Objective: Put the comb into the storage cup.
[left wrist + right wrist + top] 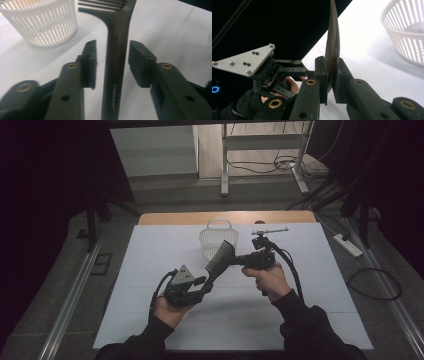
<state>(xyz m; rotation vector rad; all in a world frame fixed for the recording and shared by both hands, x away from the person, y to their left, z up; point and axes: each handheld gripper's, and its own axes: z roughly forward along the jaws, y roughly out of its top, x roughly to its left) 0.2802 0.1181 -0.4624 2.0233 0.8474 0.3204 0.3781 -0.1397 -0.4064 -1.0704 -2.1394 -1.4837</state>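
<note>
Held thing: a dark grey plastic slotted spatula (pixel 220 260), lifted off the table just in front of the white slatted plastic basket (pixel 218 240), its slotted head toward the basket's near wall.
Right gripper (pixel 331 75): pressed together on the spatula's curved blade, pads flat on both faces.
Left gripper (pixel 112 62): spread around the long handle, with a gap on each side; its pads do not touch it.
Landmark: the basket stands upright toward the far edge of the white table (pixel 150 285), apart from both grippers.
Risk, swing: with one grip only, and that on the thin blade, the long handle may pivot downward between the pads.
Risk, slip: the blade is smooth and tapered, so it could slide out and drop beside the basket.
Risk, knock: a tilted head could catch the basket rim and tip the light basket over.
Risk, snag: the left jaws lie close around the handle; pulling away crookedly could drag it.
</note>
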